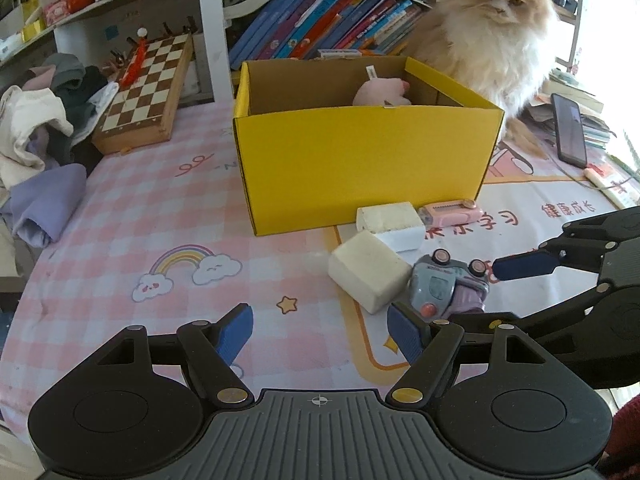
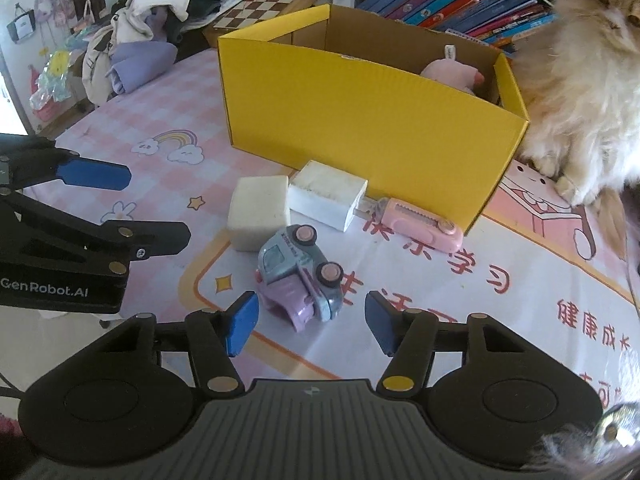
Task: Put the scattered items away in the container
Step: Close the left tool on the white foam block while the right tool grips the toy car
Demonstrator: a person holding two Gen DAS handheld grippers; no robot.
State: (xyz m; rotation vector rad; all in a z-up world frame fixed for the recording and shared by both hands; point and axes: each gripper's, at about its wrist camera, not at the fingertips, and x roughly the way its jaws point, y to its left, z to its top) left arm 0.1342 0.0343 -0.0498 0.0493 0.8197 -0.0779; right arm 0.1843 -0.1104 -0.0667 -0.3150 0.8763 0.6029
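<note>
Right gripper [image 2: 310,324] open, blue pads either side of tipped toy car [image 2: 300,276] but not touching, left gripper [image 1: 320,336] open over tablecloth [image 1: 160,220], two white blocks, pink cutter beside yellow box [image 2: 360,128], plush inside.

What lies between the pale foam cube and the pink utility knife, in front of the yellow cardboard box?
In the right wrist view, a white rectangular block lies between the foam cube and the pink utility knife, before the yellow box.
</note>
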